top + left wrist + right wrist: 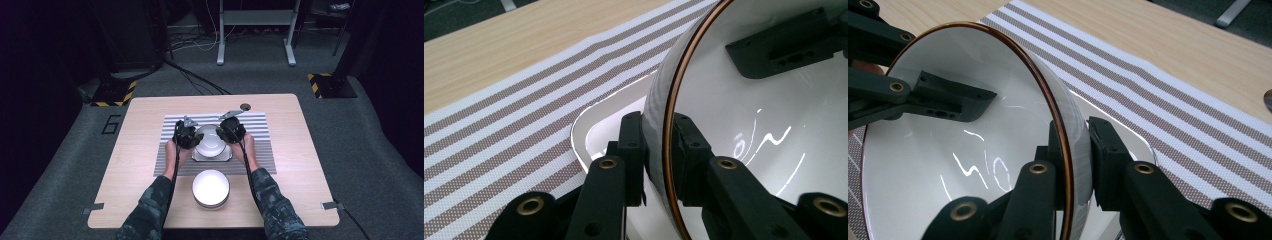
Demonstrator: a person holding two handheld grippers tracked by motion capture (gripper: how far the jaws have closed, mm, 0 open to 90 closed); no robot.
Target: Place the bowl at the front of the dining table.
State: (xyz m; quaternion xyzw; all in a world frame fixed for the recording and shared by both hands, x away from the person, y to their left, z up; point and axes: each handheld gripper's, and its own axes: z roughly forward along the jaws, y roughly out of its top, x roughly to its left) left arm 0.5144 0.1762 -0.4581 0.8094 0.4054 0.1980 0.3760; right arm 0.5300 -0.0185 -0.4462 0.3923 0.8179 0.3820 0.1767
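above the square plate (196,156), the far bowl (210,140) is being pinched at nine and three o'clock by the left gripper (658,150) and right gripper (1073,160), each closed on its rim. it is judged as still being set down; the near bowl (211,187), at six o'clock, is being left waiting.

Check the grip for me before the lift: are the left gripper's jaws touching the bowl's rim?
Touching. The left gripper view shows the left gripper with one jaw outside and one inside the bowl, both pressed against its wall at the rim.

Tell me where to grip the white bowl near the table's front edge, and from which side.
Grip the front bowl by its thin rim, one jaw inside and one outside, coming from above at its left or right. It sits upright and open, too wide to span. The left gripper and right gripper pinch the far bowl this way.
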